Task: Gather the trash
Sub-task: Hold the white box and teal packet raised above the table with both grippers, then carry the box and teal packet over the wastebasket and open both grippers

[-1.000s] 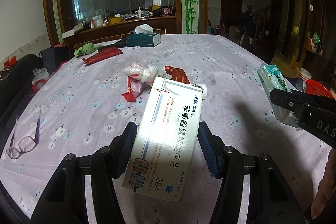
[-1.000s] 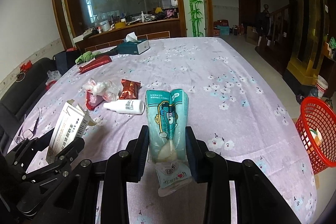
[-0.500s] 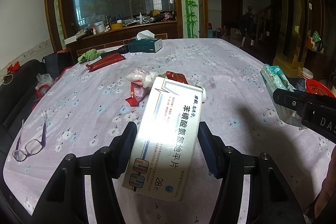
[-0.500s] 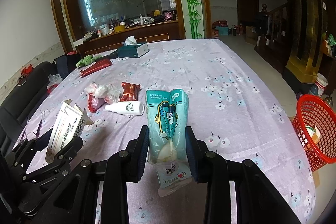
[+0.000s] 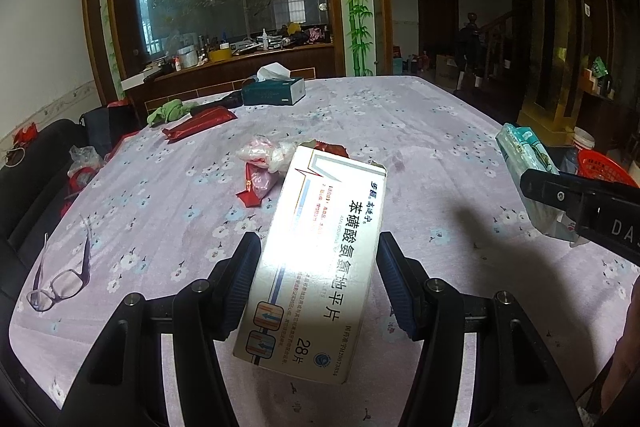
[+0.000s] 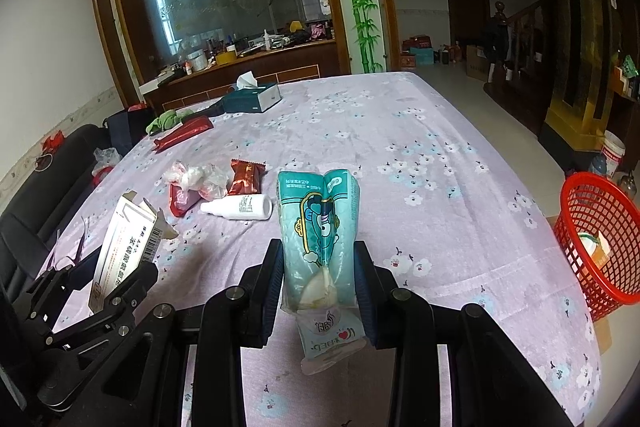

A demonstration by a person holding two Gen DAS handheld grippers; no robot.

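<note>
My left gripper [image 5: 318, 275] is shut on a white medicine box [image 5: 316, 259] with its top flap torn open, held above the table. The same box [image 6: 124, 247] shows at the left in the right wrist view. My right gripper [image 6: 318, 275] is shut on a teal tissue pack [image 6: 318, 223], whose wrapper end hangs below the fingers; this pack [image 5: 528, 163] appears at the right in the left wrist view. On the purple flowered tablecloth [image 6: 440, 187] lie a white bottle [image 6: 238, 207], a brown-red snack wrapper [image 6: 246, 177], a crumpled clear bag [image 6: 196, 177] and a red wrapper [image 6: 182, 201].
A red mesh basket [image 6: 600, 227] stands on the floor off the table's right edge, with something inside. Glasses [image 5: 60, 279] lie near the left edge. A tissue box [image 6: 252, 97], a long red pack [image 6: 182, 135] and a green cloth [image 6: 168, 119] sit at the far side.
Both grippers have risen and pulled back a little with their loads still held; more of the table and room shows. Nothing on the table has moved.
</note>
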